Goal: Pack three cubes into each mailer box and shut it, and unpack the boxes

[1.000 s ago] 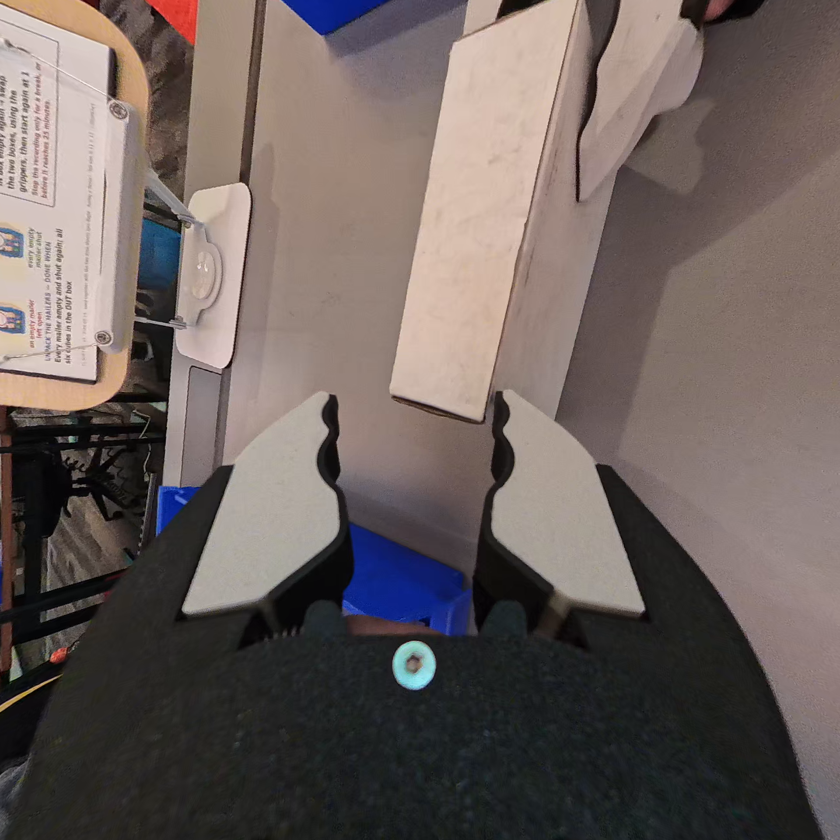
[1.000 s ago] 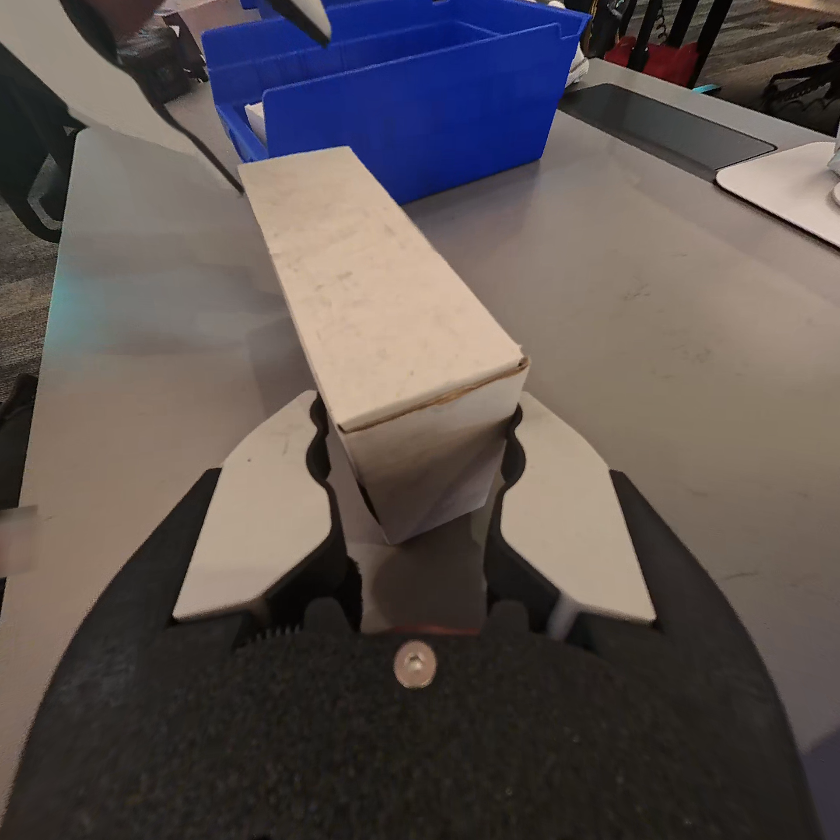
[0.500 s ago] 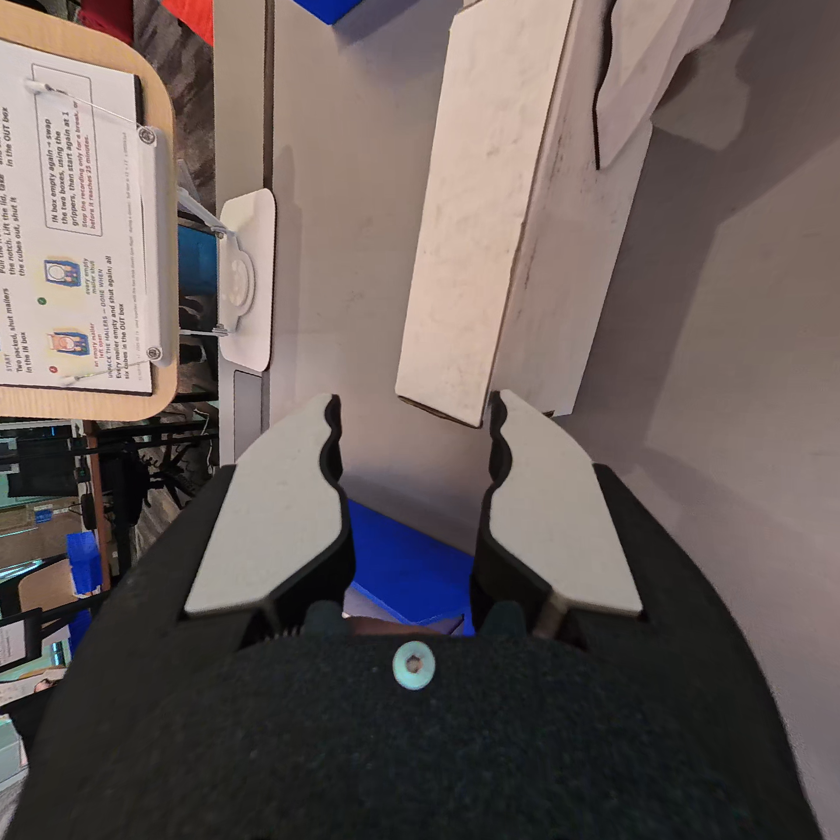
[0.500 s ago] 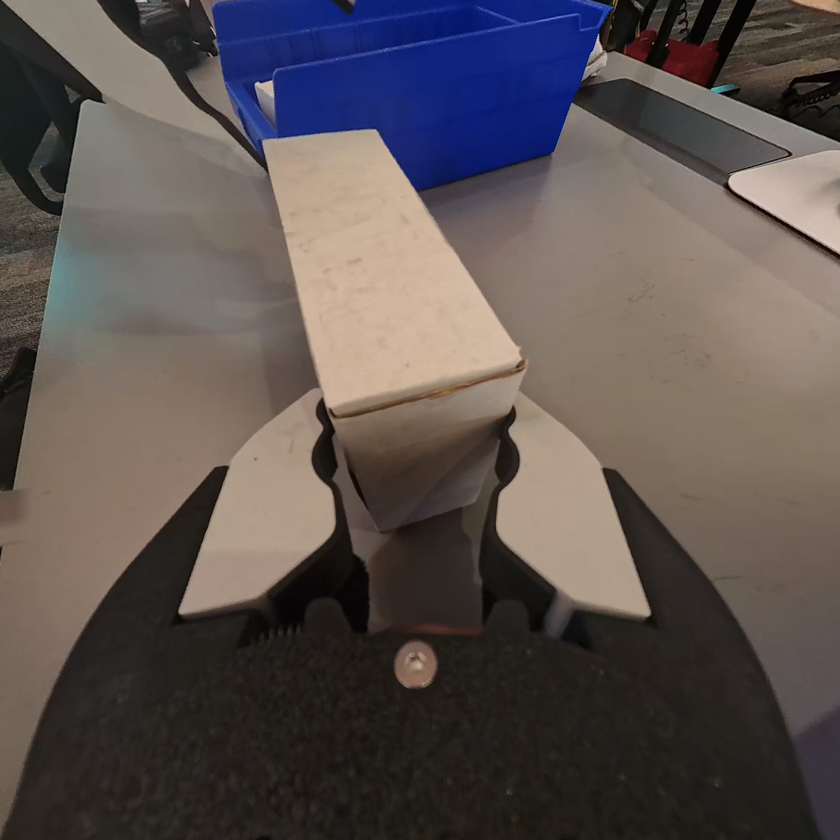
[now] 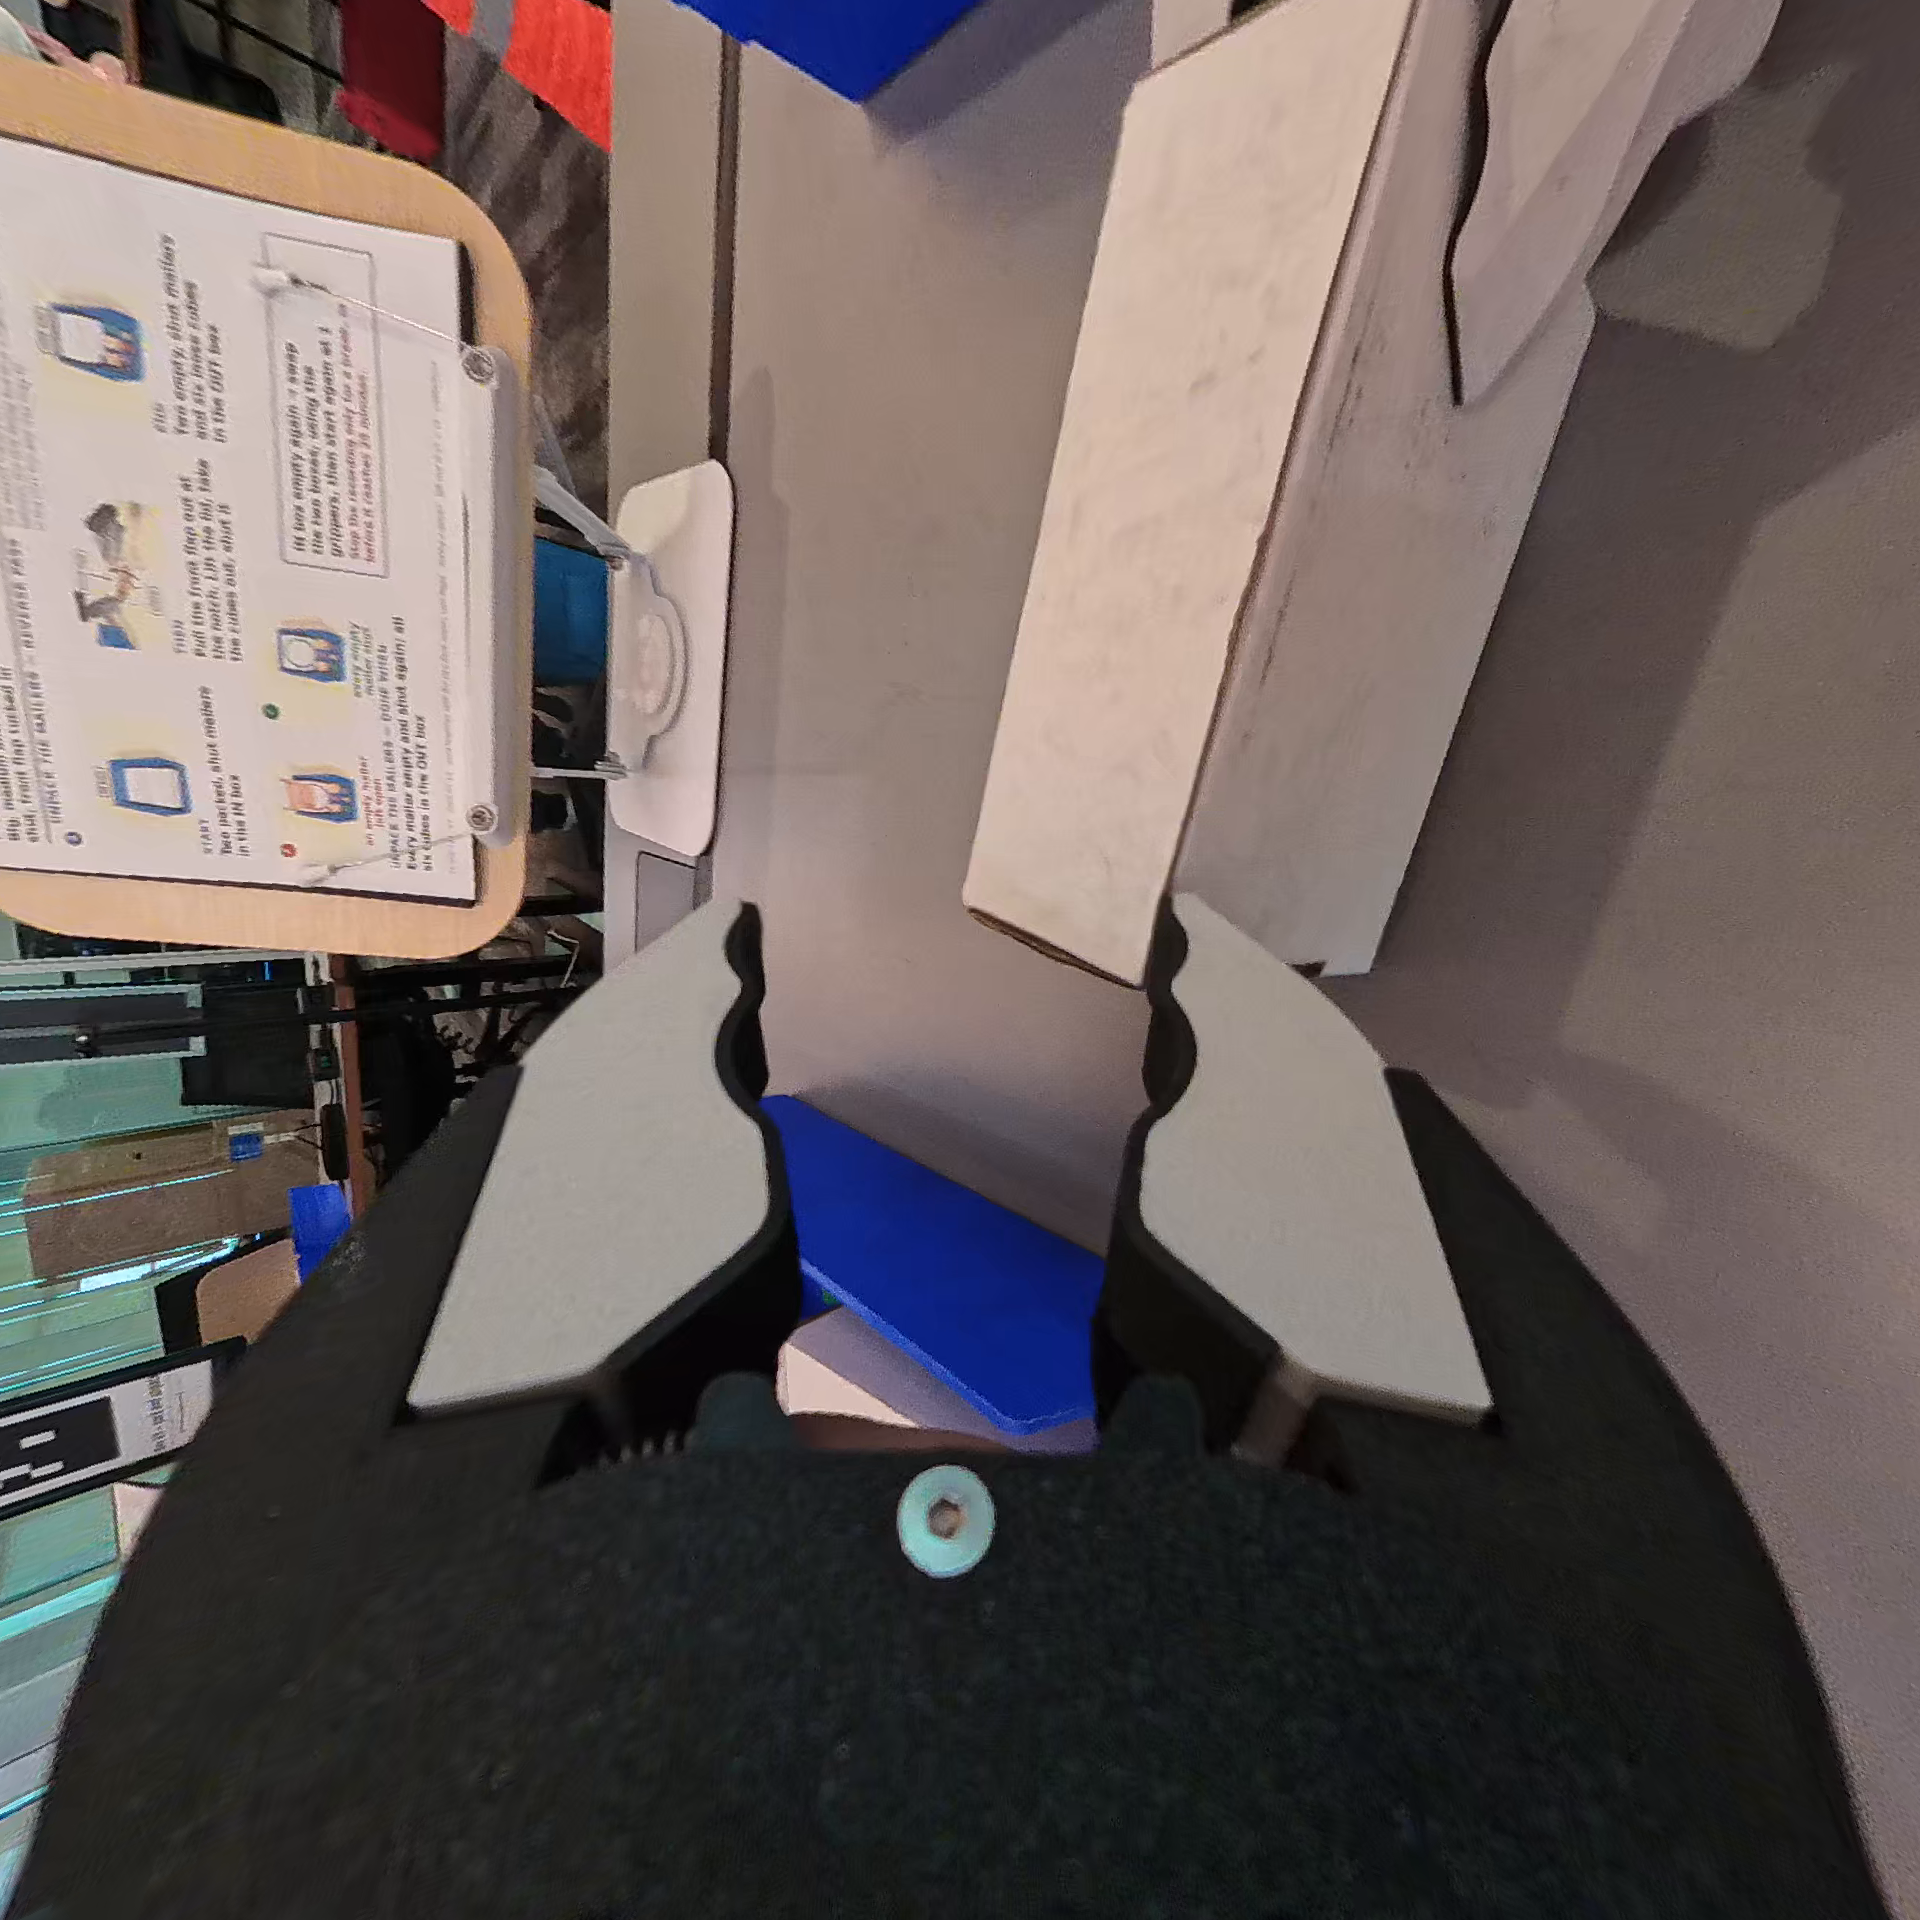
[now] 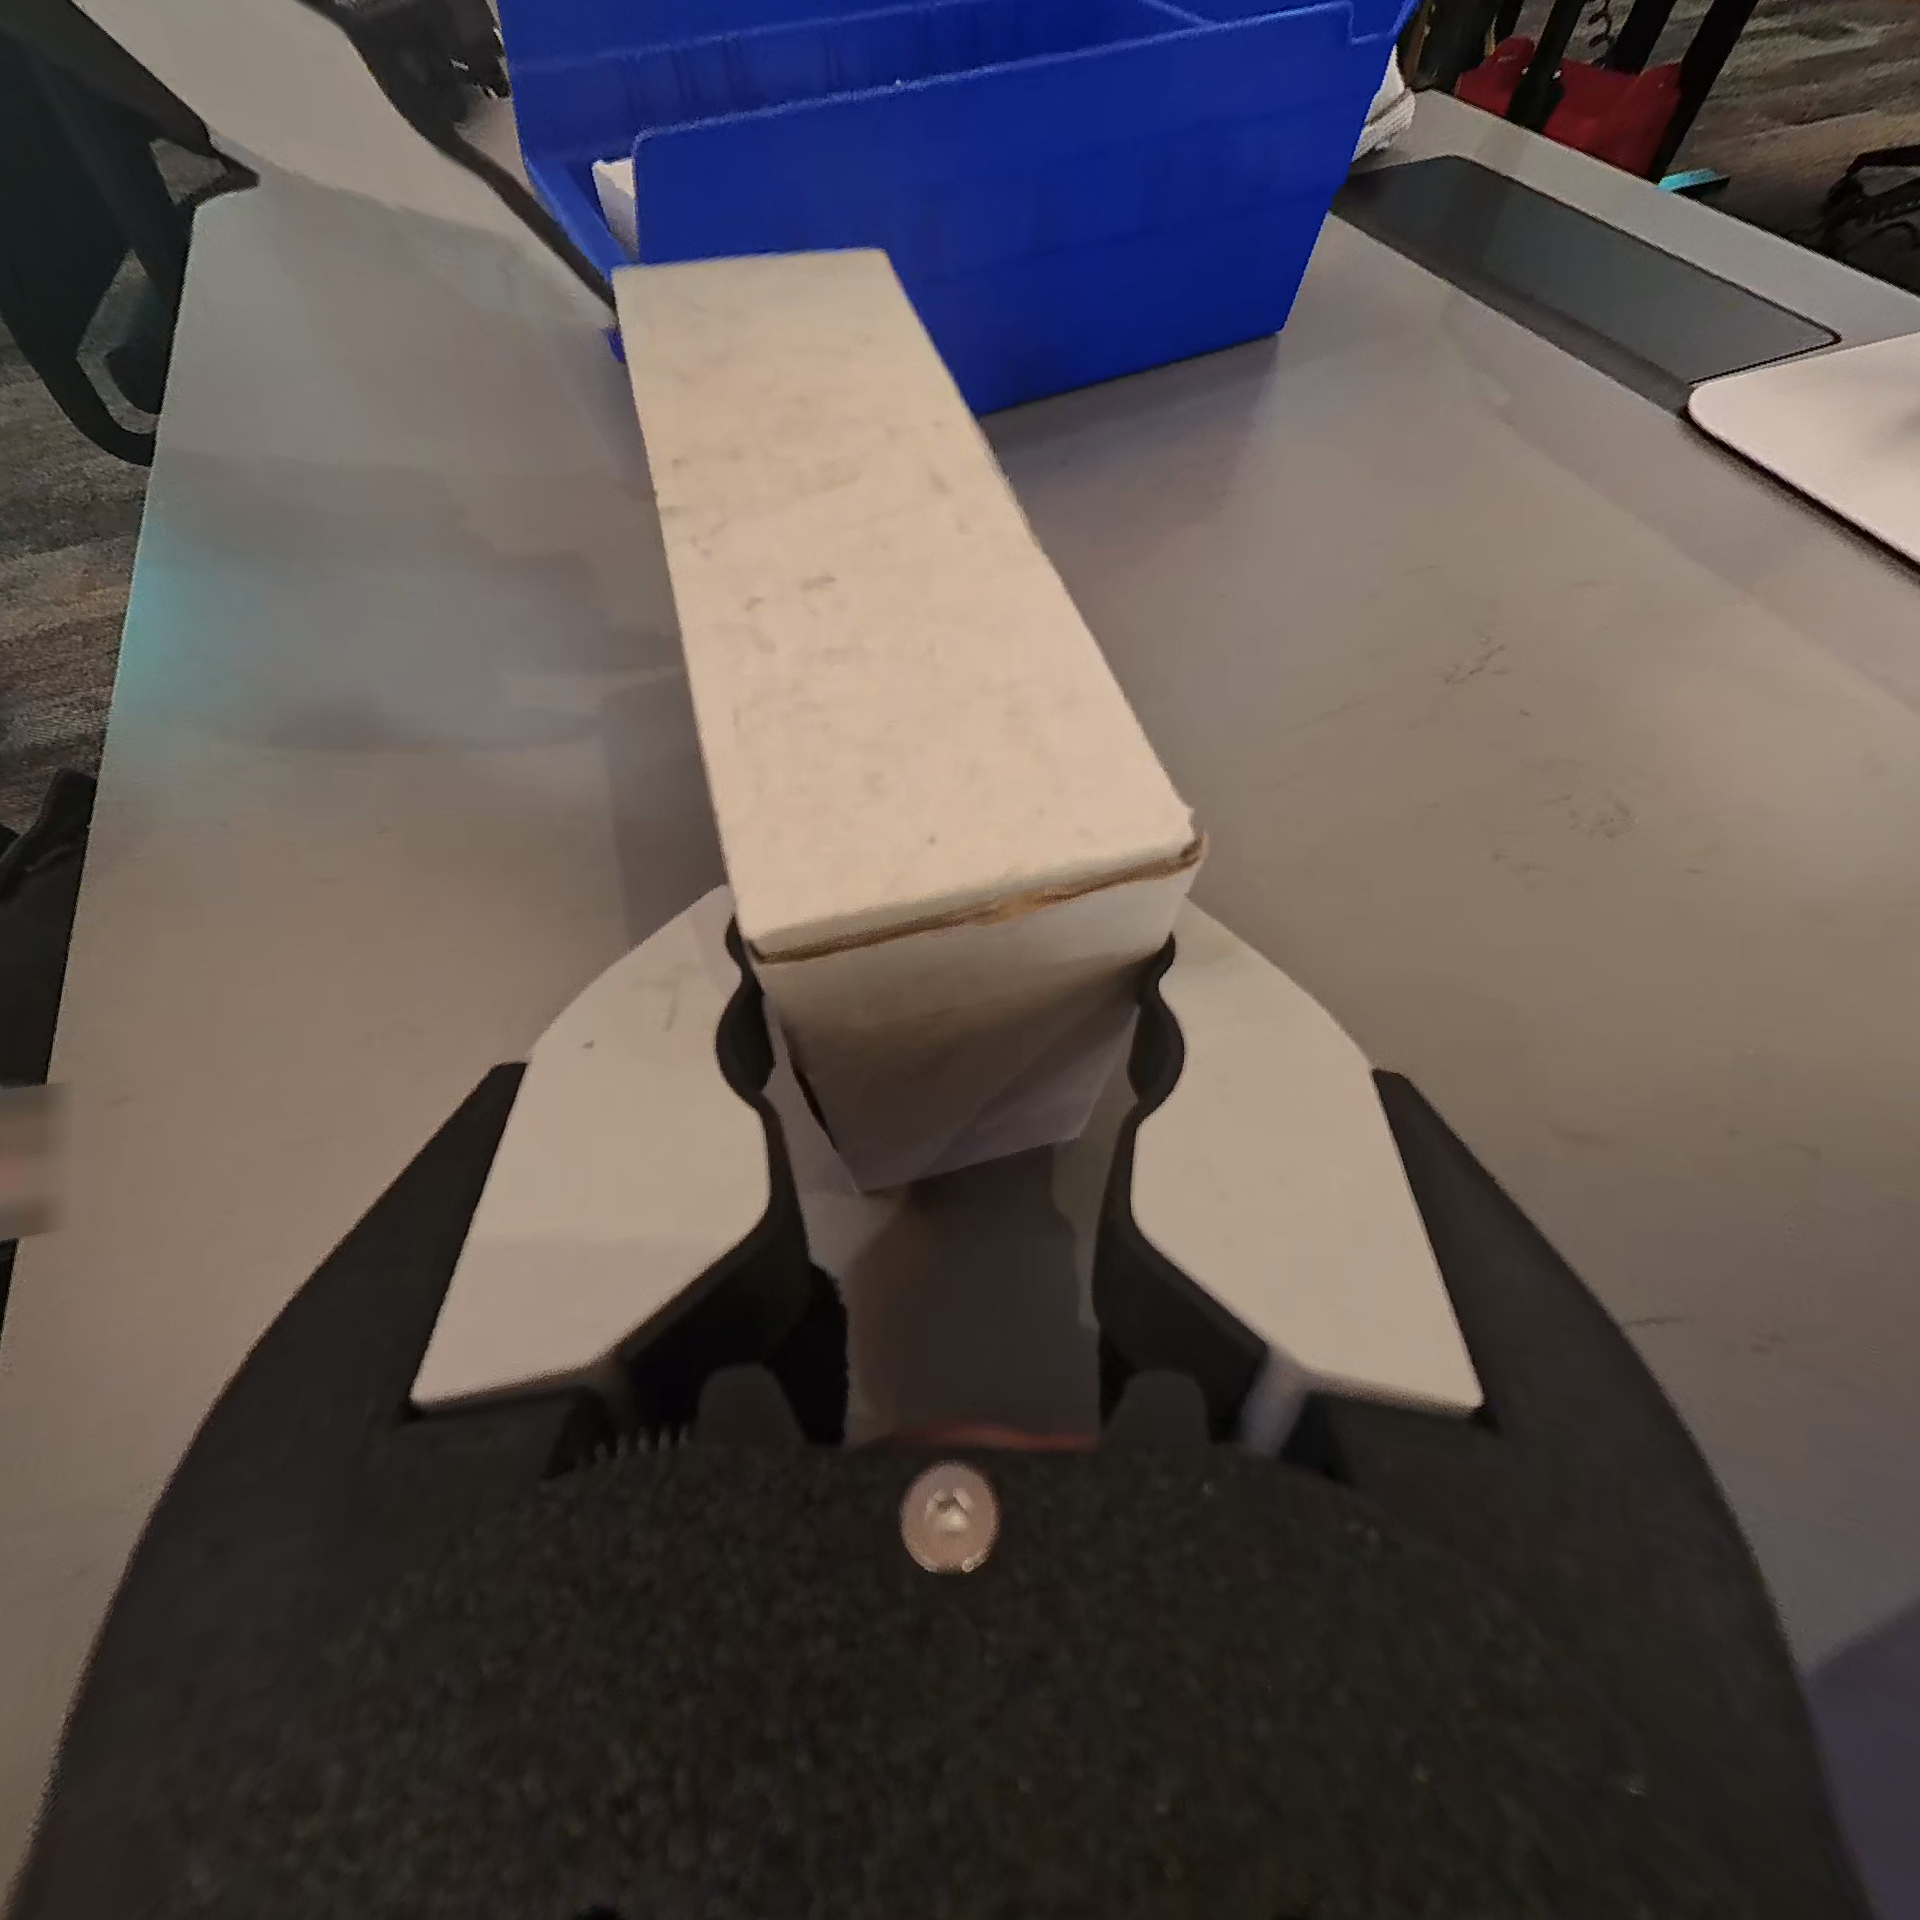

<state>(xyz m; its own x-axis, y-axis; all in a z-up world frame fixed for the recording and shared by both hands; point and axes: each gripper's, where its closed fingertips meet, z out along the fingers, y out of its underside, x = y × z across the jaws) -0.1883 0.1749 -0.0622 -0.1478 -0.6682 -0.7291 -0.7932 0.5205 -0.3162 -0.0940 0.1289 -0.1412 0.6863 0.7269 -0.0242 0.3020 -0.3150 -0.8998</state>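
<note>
The right claw (image 6: 951,997) is clenched on the near end of a long white mailer box (image 6: 873,623) that lies closed on the grey desk (image 6: 1455,779), in front of a blue bin (image 6: 987,208). The left claw (image 5: 951,997) is released and grasps nothing, just beside the box's other end.

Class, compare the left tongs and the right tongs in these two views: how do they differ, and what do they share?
The right tongs grip the near end of the white mailer box; the left tongs hold nothing, with the box's corner just ahead. The right tongs are level over the grey table; the left tongs are rolled sideways. Both have grey fingers on black bodies.
</note>
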